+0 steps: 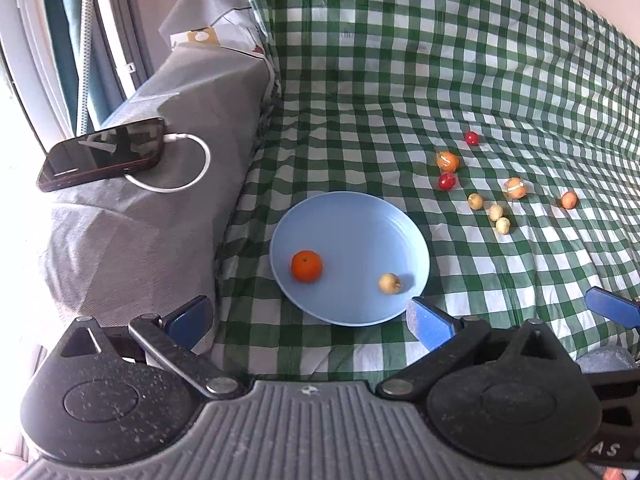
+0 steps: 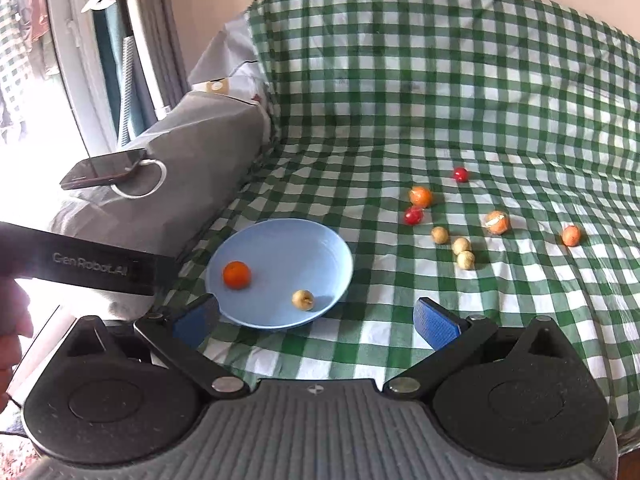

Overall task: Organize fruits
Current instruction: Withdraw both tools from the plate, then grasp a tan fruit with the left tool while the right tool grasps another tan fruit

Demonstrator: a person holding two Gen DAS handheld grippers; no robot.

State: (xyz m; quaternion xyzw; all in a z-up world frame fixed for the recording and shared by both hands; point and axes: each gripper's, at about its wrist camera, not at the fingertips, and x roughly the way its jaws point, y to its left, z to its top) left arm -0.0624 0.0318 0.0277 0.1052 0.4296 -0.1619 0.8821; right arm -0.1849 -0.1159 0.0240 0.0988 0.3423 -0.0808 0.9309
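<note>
Fruits [image 1: 496, 213] lie scattered, round, no clear long axis; two sit in the blue plate [image 1: 352, 220]. Green checked cloth [image 1: 440, 80] covers the surface. Both tools, left tool [image 1: 308, 318] and right tool [image 2: 316, 320], gape wide, empty.

The supporting surface is a bed covered by a green-and-white checked cloth [image 1: 460, 80], wrinkled across its span. A light blue plate [image 1: 352, 220] rests directly on the cloth, just ahead of the gap between the left gripper's fingers. Beyond the right finger in that view, loose fruits lie on the cloth: two small red fruits [image 1: 447, 181], three orange fruits [image 1: 447, 161] and three pale round fruits [image 1: 496, 212], grouped near one another. A grey pillow [image 1: 160, 216] sits beyond the left finger, against the cloth's edge.
</note>
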